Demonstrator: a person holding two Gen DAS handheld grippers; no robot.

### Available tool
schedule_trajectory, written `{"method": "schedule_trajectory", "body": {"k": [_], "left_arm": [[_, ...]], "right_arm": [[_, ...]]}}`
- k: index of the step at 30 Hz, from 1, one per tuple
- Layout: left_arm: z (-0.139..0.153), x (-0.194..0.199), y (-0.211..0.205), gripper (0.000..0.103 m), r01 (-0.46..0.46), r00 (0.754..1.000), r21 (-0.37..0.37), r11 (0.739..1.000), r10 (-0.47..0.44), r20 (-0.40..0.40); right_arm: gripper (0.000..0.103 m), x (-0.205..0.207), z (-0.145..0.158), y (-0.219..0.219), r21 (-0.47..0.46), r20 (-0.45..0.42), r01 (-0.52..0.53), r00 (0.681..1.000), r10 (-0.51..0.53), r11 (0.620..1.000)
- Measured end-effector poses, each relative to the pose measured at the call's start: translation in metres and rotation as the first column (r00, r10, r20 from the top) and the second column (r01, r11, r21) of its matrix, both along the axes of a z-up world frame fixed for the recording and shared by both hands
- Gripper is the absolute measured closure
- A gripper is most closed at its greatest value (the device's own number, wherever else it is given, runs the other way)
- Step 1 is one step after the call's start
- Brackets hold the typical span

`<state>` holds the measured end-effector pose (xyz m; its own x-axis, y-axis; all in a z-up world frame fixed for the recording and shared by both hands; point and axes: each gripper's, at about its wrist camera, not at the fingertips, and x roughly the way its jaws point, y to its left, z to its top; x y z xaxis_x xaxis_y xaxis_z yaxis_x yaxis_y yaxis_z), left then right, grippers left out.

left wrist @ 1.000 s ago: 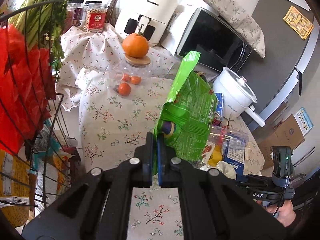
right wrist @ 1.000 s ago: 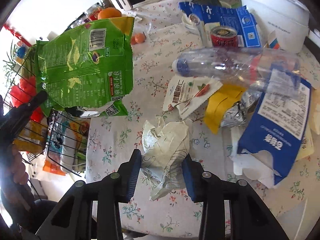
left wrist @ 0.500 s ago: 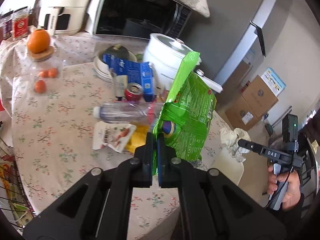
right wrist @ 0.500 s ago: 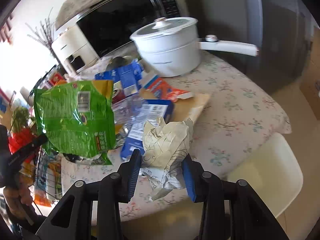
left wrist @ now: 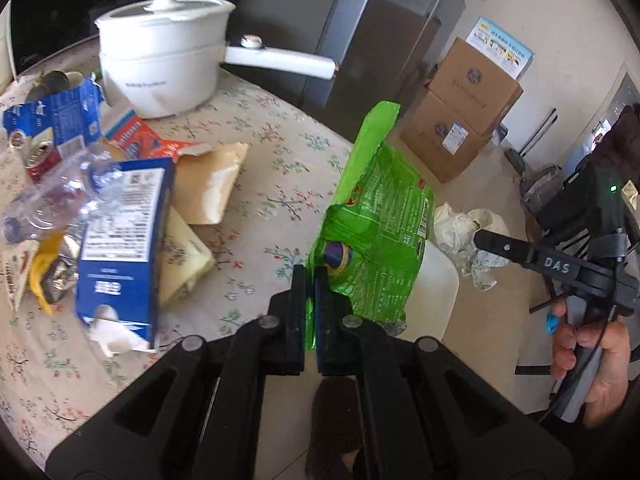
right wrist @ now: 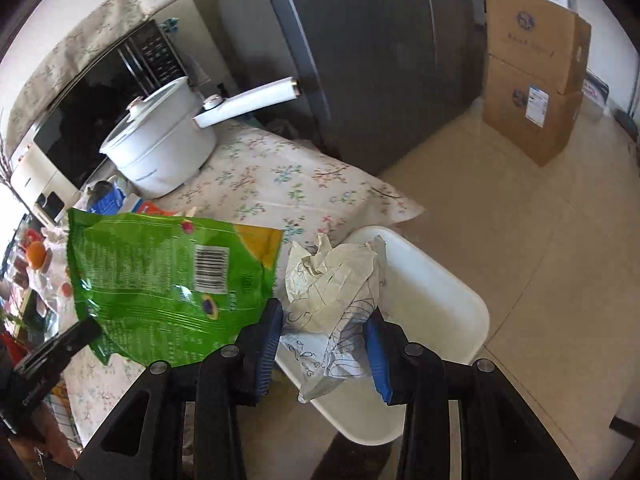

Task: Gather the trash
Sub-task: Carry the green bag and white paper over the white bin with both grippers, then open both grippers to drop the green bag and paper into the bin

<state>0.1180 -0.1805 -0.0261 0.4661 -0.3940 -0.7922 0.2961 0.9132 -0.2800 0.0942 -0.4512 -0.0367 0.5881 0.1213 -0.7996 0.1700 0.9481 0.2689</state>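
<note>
The left gripper [left wrist: 311, 280] is pressed together on the bottom edge of the green snack bag [left wrist: 376, 232], and the bag stands up in the air. The right gripper [right wrist: 324, 344] pinches a crumpled paper ball [right wrist: 332, 280] between its blue pads [right wrist: 267, 344]. Both bits of trash are lifted off the table and hang past its near edge, over a white chair seat [right wrist: 436, 292].

Farther back, more trash lies on the flowered tablecloth [left wrist: 280, 152] — a blue carton [left wrist: 120, 248] near the left edge, a squashed clear bottle [left wrist: 52, 196], a brown paper bag [left wrist: 208, 184], a red and blue wrapper [left wrist: 140, 138] and a red can [left wrist: 38, 156]. Beyond those sits a white pot with a long handle [left wrist: 160, 60] by the far edge. Behind the table are a gray fridge [right wrist: 360, 40] and stacked cardboard boxes [right wrist: 532, 72] on the floor.

I think the step in hand is carrying — both hands are full and heading for a bin. No bin shows in either view, so the next move is to find one, hold both pieces over it, then open up and let them drop. The bag is light and floppy, so it could slip or flutter aside.
</note>
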Motion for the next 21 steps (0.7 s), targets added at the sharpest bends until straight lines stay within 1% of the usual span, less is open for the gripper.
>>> {"method": "schedule_trajectory", "body": {"k": [3,6,9,13,15,16,17,19,21], "left_arm": [[-0.028,0.010,-0.031,0.099,0.017,0.998,0.033,0.999,-0.015,-0.055],[-0.050,0.016,-0.051,0.099,0.019,0.994,0.029,0.999,-0.016,-0.105],[-0.059,0.016,-0.064,0.099,0.024,0.993,0.043,0.999,-0.019,-0.115],[-0.066,0.017,-0.076,0.097,0.034,0.993,0.039,0.999,-0.029,-0.118],[-0.067,0.018,-0.080,0.091,0.071,0.992,0.025,0.997,-0.068,-0.105],[-0.067,0.017,-0.081,0.082,0.085,0.991,0.034,0.996,-0.081,-0.106],[-0.066,0.015,-0.080,0.067,0.092,0.991,0.037,0.995,-0.088,-0.105],[-0.063,0.013,-0.076,0.051,0.098,0.992,0.037,0.994,-0.095,-0.085],[-0.058,0.009,-0.067,0.049,0.107,0.992,0.051,0.993,-0.103,-0.066]], "right_arm": [[0.062,-0.005,-0.007,-0.020,0.008,-0.020,0.028,0.999,-0.028,1.000],[0.062,-0.006,-0.015,-0.030,0.026,-0.040,0.040,0.998,-0.038,0.999],[0.062,-0.004,-0.022,-0.037,0.033,-0.062,0.044,0.997,-0.042,0.999],[0.062,0.001,-0.032,-0.038,0.032,-0.093,0.045,0.995,-0.042,0.998],[0.062,0.002,-0.037,-0.038,0.030,-0.107,0.044,0.993,-0.041,0.999],[0.062,0.004,-0.039,-0.037,0.028,-0.114,0.045,0.993,-0.042,0.999],[0.062,0.005,-0.042,-0.037,0.025,-0.121,0.046,0.992,-0.043,0.999],[0.061,0.008,-0.047,-0.036,0.021,-0.136,0.050,0.990,-0.047,0.999],[0.061,0.011,-0.052,-0.035,0.015,-0.152,0.051,0.987,-0.048,0.999]]}}
